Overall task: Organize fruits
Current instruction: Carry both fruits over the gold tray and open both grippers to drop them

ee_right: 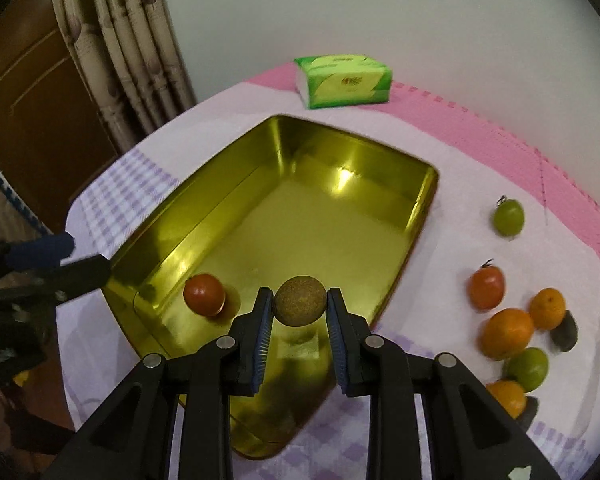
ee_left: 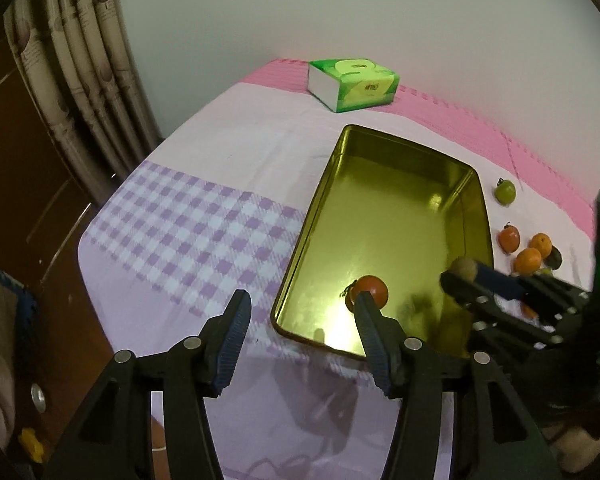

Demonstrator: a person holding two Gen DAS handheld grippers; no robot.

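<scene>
A gold metal tray (ee_left: 474, 184) (ee_right: 428, 192) sits on the cloth-covered table. One red fruit (ee_left: 374, 287) (ee_right: 204, 294) lies inside it near the front. My right gripper (ee_right: 299, 300) (ee_left: 466, 272) is shut on a brown round fruit (ee_right: 299, 306) (ee_left: 463, 267), held over the tray's near right part. My left gripper (ee_left: 302, 302) is open and empty just left of the tray's front corner; it also shows in the right wrist view (ee_right: 60, 256). Right of the tray lie a green fruit (ee_right: 509, 217) (ee_left: 505, 191), a red fruit (ee_right: 486, 288) (ee_left: 509, 239) and several oranges (ee_right: 508, 333).
A green tissue pack (ee_left: 354, 82) (ee_right: 343, 79) stands at the table's far edge on a pink mat (ee_right: 540, 152). A curtain (ee_left: 88, 80) and wooden door (ee_right: 40, 100) are at the left beyond the table edge. Another green fruit (ee_right: 528, 368) lies among the oranges.
</scene>
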